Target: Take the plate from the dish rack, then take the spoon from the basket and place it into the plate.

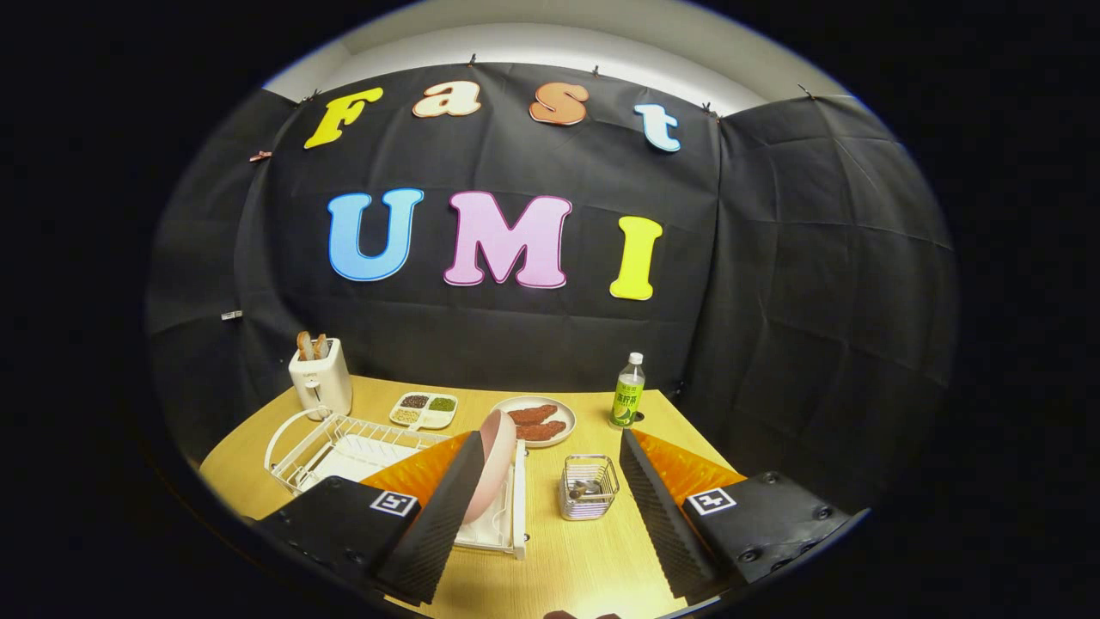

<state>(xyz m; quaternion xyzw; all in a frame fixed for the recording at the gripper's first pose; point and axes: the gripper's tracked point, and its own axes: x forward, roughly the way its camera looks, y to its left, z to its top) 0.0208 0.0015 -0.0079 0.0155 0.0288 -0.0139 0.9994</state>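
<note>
The plate (496,460) stands on edge in the dish rack (344,447), at the rack's near end, a pale pink disc seen almost side-on, its rim partly hidden behind the left finger of the gripper (540,481). It looks smooth and glossy, with a thin rim, so I judge it will be slippery and want a firm pinch across the edge. The gripper is spread wide and holds nothing: its two fingers stand well apart, with bare table (567,550) showing between them.

The step in hand is the first one, taking the plate out of the rack, and it is not yet done. The next move, as I read it, calls for swinging the gripper leftward so the plate's upper rim comes between the fingers (right now it sits in line with the left finger, not in the gap), then closing on it and lifting straight up, clear of the rack's wires.

Just ahead of the gap, nearer the right finger, is the small wire basket (589,487), with something metallic lying in it that I take to be the spoon (584,490); its shape is too small to make out clearly. Beyond the plate sits a second plate with reddish-brown food (536,420), and beside that a divided tray of grains (424,409). A toaster (320,378) with bread in it stands behind the rack, and a green-labelled bottle (628,392) stands at the far right of the table.
</note>
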